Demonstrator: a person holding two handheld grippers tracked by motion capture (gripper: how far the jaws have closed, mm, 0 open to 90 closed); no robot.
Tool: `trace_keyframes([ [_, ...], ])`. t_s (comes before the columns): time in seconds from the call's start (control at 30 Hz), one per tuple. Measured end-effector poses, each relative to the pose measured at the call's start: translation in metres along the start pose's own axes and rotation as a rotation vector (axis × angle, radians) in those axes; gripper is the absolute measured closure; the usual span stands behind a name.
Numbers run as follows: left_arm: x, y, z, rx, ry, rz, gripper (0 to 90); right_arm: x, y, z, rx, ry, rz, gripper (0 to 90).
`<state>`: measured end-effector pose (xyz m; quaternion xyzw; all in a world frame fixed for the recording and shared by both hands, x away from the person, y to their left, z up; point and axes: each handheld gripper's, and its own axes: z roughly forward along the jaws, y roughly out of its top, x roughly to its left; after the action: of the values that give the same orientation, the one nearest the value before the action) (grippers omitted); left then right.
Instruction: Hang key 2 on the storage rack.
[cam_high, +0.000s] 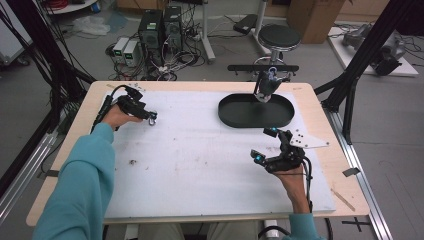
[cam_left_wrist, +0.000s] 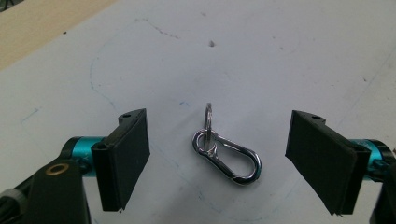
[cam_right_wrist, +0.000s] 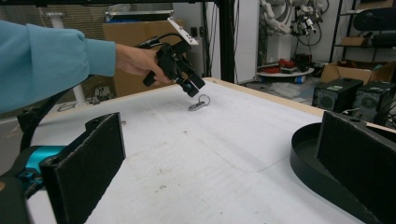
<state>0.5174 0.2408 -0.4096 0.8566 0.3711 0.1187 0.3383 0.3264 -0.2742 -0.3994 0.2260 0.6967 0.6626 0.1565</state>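
Left gripper (cam_high: 148, 118) hangs low over the far left part of the white mat (cam_high: 200, 165), its jaws wide apart with a silver carabiner (cam_left_wrist: 227, 157) lying flat on the mat between them, touched by neither pad. In the left gripper view the clip lies at a slant, its rounded end toward the lower right, and a small key ring (cam_left_wrist: 208, 122) threaded through its narrow end stands up on edge. Both black pads stand clear of the metal on either side, the clip a little nearer the left one. From the right gripper view the same left gripper (cam_right_wrist: 189, 86) tilts down toward the mat, held by a hand (cam_right_wrist: 135, 59) coming out of a teal sleeve (cam_right_wrist: 46, 60), with the carabiner (cam_right_wrist: 198, 103) just below its tips. Over on the near right, the right gripper (cam_high: 265, 145) rests just above the mat with its jaws open wide and nothing between them; its grey plate (cam_high: 310, 140) points toward the table's right edge. Just beyond it sits a black oval tray (cam_high: 235, 117), and a small dark and silver thing (cam_high: 267, 84), too small to make out, stands at the tray's far rim. In the right gripper view the tray's wall (cam_right_wrist: 308, 158) curves just beside the right-hand pad.
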Motion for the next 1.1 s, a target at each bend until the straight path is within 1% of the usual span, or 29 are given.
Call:
trace_keyframes([
  [0.03, -0.0001, 0.0, 0.0005, 0.006, -0.001, 0.003, 23.1, -0.0002, 0.0, 0.0002, -0.003, 0.002, -0.004, 0.7],
  [0.07, -0.0001, -0.0002, 0.0016, 0.012, -0.006, 0.003, 24.4, 0.0006, 0.0, 0.0, 0.002, 0.006, 0.004, 0.7],
  [0.1, -0.0002, -0.0008, 0.0033, 0.016, -0.008, 0.002, 25.3, 0.0006, 0.0, 0.0001, 0.004, 0.006, 0.003, 0.7],
  [0.17, -0.0002, -0.0011, 0.0054, 0.027, -0.003, -0.002, 27.8, 0.0006, -0.0003, 0.0006, 0.007, 0.005, 0.005, 0.7],
  [0.23, 0.0003, -0.0014, 0.0062, 0.036, -0.001, -0.013, 31.9, 0.0002, -0.0005, 0.0009, 0.006, 0.008, 0.003, 0.7],
  [0.27, 0.0008, -0.0016, 0.0067, 0.035, -0.001, -0.027, 33.8, 0.0002, -0.0005, 0.0009, 0.007, 0.008, 0.005, 0.7],
  [0.33, 0.0013, -0.0016, 0.0063, 0.038, -0.002, -0.04, 36.2, -0.0001, -0.0006, 0.001, 0.006, 0.01, 0.008, 0.7],
  [0.37, 0.0018, -0.0014, 0.0061, 0.04, 0.001, -0.032, 38.3, -0.0003, -0.0006, 0.0009, 0.006, 0.011, 0.006, 0.7],
  [0.43, 0.0017, -0.0015, 0.0059, 0.04, -0.001, -0.035, 42.5, -0.0003, -0.0007, 0.0009, 0.006, 0.012, 0.013, 0.7],
  [0.57, 0.0007, -0.0012, 0.007, 0.038, 0.019, -0.031, 51.8, -0.0001, -0.0009, 0.0013, 0.01, 0.015, 0.014, 0.7],
  [0.7, -0.0001, -0.0013, 0.0091, 0.047, 0.022, -0.026, 56.3, -0.0002, -0.0009, 0.001, 0.008, 0.014, 0.015, 0.7],
  [0.77, -0.0004, -0.0013, 0.0095, 0.053, 0.026, -0.021, 60.3, -0.0006, -0.0011, 0.0013, 0.004, 0.016, 0.01, 0.7],
  [0.83, 0.0002, -0.0014, 0.0092, 0.052, 0.028, -0.026, 64.3, -0.0003, -0.0012, 0.0013, 0.008, 0.014, 0.015, 0.7],
  [0.93, 0.0011, -0.0019, 0.0093, 0.051, 0.021, -0.034, 67.1, -0.0005, -0.0014, 0.0017, 0.008, 0.014, 0.013, 0.7],
  [1.0, 0.0014, -0.0019, 0.0089, 0.052, 0.03, -0.027, 68.5, 0.0, -0.0014, 0.0016, 0.011, 0.015, 0.02, 0.7],
  [1.07, 0.0016, -0.0016, 0.0087, 0.04, 0.039, -0.028, 69.7, -0.0005, -0.0016, 0.002, 0.01, 0.015, 0.013, 0.7],
  [1.1, 0.0015, -0.0014, 0.0087, 0.034, 0.039, -0.03, 70.2, -0.0002, -0.0018, 0.002, 0.013, 0.017, 0.018, 0.7],
])
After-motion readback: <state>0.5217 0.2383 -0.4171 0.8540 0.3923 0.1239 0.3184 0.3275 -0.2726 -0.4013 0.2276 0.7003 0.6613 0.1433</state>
